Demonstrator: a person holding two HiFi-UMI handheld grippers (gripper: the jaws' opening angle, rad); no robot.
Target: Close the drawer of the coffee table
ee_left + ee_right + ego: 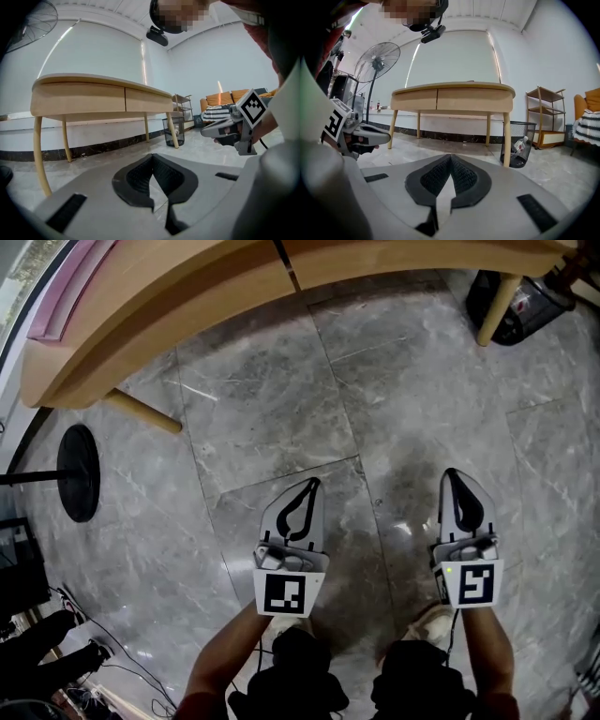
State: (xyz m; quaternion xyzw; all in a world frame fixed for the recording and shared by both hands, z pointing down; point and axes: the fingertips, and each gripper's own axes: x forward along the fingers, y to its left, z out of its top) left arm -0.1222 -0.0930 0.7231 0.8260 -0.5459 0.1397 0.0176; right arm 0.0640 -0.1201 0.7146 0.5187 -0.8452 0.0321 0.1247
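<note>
The light wooden coffee table [178, 306] curves across the top of the head view, and its two drawer fronts [471, 99] sit flush with the frame in both gripper views. My left gripper [313, 484] hovers over the marble floor well short of the table, jaws together with nothing between them. Level with it on the right, my right gripper [451, 473] is shut and empty too. Each gripper points at the table [101, 96] from a distance. The right gripper [225, 126] shows in the left gripper view, the left gripper [370, 137] in the right gripper view.
A standing fan's black round base [79, 472] sits on the floor at the left, the fan head [377, 62] beside the table. A black wire bin [518, 143] stands by the table's right leg. A shelf unit [546, 117] and an orange sofa lie further right.
</note>
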